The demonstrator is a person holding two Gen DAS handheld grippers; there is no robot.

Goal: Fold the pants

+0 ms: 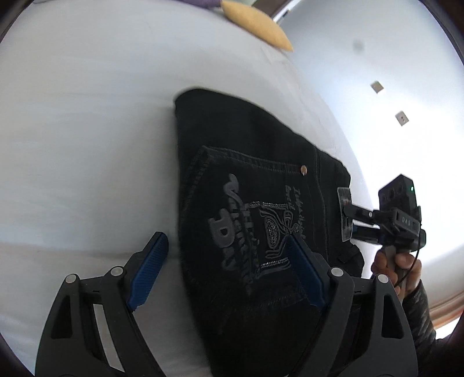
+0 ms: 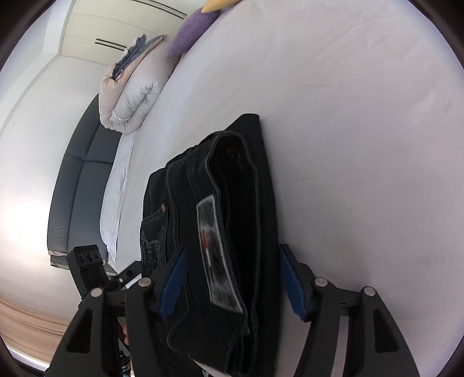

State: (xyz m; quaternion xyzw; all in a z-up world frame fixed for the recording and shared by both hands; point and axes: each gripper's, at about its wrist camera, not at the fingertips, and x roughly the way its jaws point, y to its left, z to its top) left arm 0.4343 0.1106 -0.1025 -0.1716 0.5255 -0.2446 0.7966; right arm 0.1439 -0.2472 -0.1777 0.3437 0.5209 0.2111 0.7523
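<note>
Black jeans (image 1: pixel 255 185) lie folded in a compact stack on a white bed (image 1: pixel 87 130). The back pocket with grey embroidery faces up. My left gripper (image 1: pixel 226 255) is open, its blue pads straddling the near edge of the stack. My right gripper (image 2: pixel 232 278) is open around the waistband end of the jeans (image 2: pixel 232 203), where a white label shows. The right gripper also shows in the left wrist view (image 1: pixel 348 214), at the waistband edge. The left gripper shows in the right wrist view (image 2: pixel 116 275), low on the left.
A yellow pillow (image 1: pixel 255 23) and a purple pillow (image 2: pixel 191 32) lie at the head of the bed. A rolled white duvet (image 2: pixel 130 92) sits by the bed's left edge, above a dark grey bench (image 2: pixel 78 179).
</note>
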